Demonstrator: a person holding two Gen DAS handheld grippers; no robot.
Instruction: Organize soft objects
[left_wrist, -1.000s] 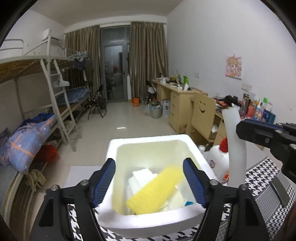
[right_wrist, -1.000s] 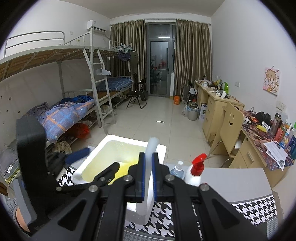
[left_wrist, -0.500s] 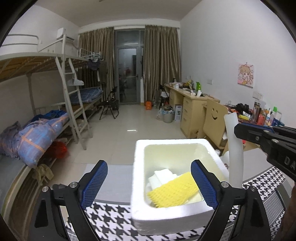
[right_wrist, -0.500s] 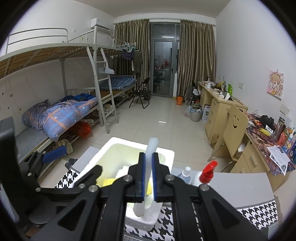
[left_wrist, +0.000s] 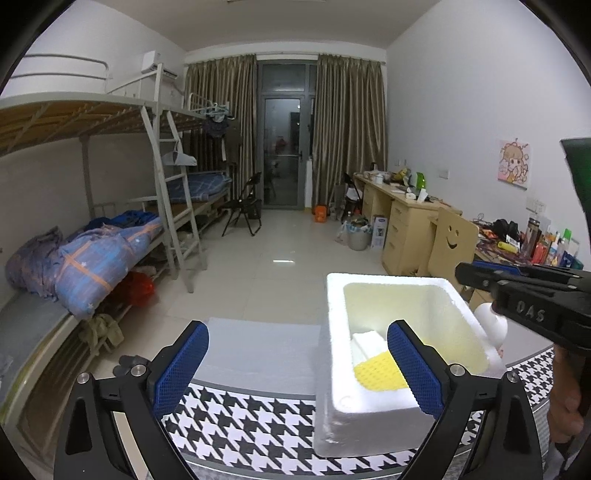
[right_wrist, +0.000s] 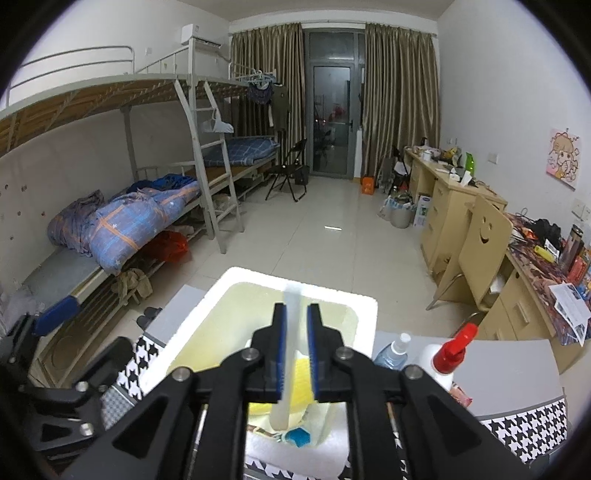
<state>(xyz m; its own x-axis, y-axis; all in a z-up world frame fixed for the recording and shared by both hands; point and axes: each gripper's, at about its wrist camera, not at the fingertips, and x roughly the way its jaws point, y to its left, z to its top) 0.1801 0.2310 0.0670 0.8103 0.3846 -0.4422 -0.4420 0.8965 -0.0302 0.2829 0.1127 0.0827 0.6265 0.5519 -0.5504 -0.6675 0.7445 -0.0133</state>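
A white foam box (left_wrist: 334, 369) stands on the houndstooth-covered table. Inside it lie a yellow foam net (left_wrist: 378, 373) and white foam pieces (left_wrist: 365, 341). My left gripper (left_wrist: 299, 369) stands wide open and holds nothing; its right pad overlaps the box, its left pad is well clear of it. Over the same box (right_wrist: 369, 317) my right gripper (right_wrist: 297, 341) has its jaws opening. A white foam strip (right_wrist: 293, 310) still stands upright between them, its lower end down in the box beside the yellow net (right_wrist: 301, 384). A gap shows at the right pad.
A red-capped spray bottle (right_wrist: 448, 356) and a small clear bottle (right_wrist: 393, 350) stand right of the box on a grey mat (right_wrist: 517, 365). A small blue item (right_wrist: 297, 435) lies in the box. Beyond the table's far edge are the floor, bunk beds and desks.
My left gripper opened wider and drew left, away from the box, leaving the yellow net inside. My right gripper carried the strip over the box and its pads have parted.
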